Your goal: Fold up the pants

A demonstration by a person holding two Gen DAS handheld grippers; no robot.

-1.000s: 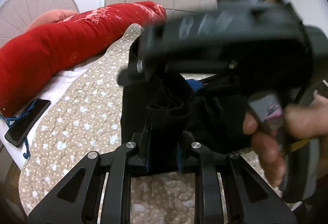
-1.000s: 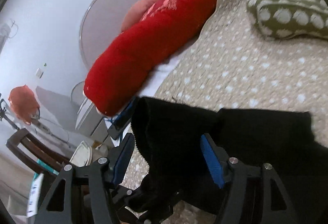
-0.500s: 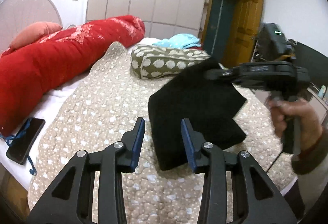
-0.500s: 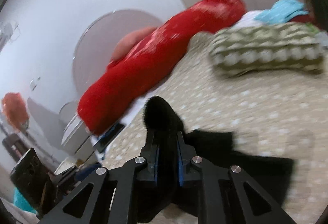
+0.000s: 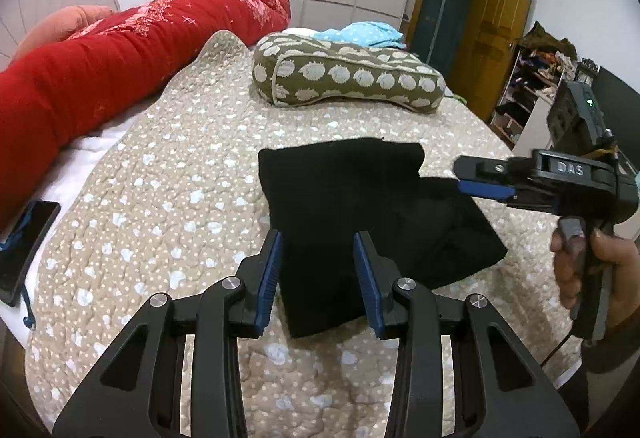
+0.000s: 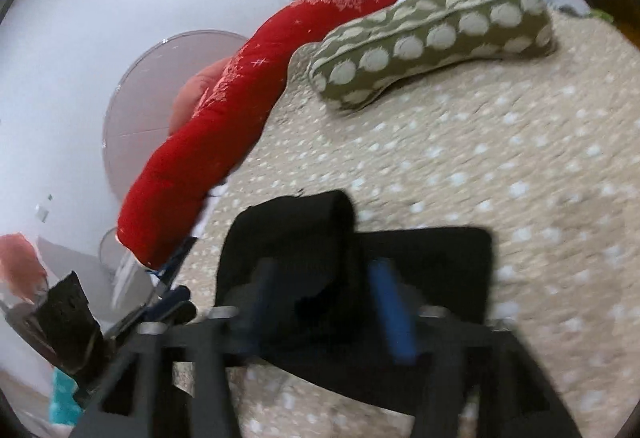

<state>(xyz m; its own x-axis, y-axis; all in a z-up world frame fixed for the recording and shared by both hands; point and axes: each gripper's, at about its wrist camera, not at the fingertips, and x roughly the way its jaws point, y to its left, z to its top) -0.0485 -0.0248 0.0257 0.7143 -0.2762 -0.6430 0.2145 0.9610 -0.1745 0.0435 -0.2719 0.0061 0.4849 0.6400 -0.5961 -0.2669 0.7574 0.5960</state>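
Jaws of the left gripper (image 5: 317,278) apart over the near edge of the black pants (image 5: 360,213), off the cloth clamped a second ago. Pants folded compact on the dotted quilt (image 5: 160,197), fold apparently done. Right gripper (image 5: 480,179) beside the far corner, opening, nothing pinched. "DAS" legible on its body. Beyond, patterned pillow (image 5: 348,75) and red bolster (image 5: 120,53).

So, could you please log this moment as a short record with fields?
surface: quilt on a bed
pants: black pants, folded, lying flat on the quilt
left tool: left tool, open, holds nothing
right tool: right tool, jaws opening, clear of the pants
nearby: spotted pillow, red blanket, phone
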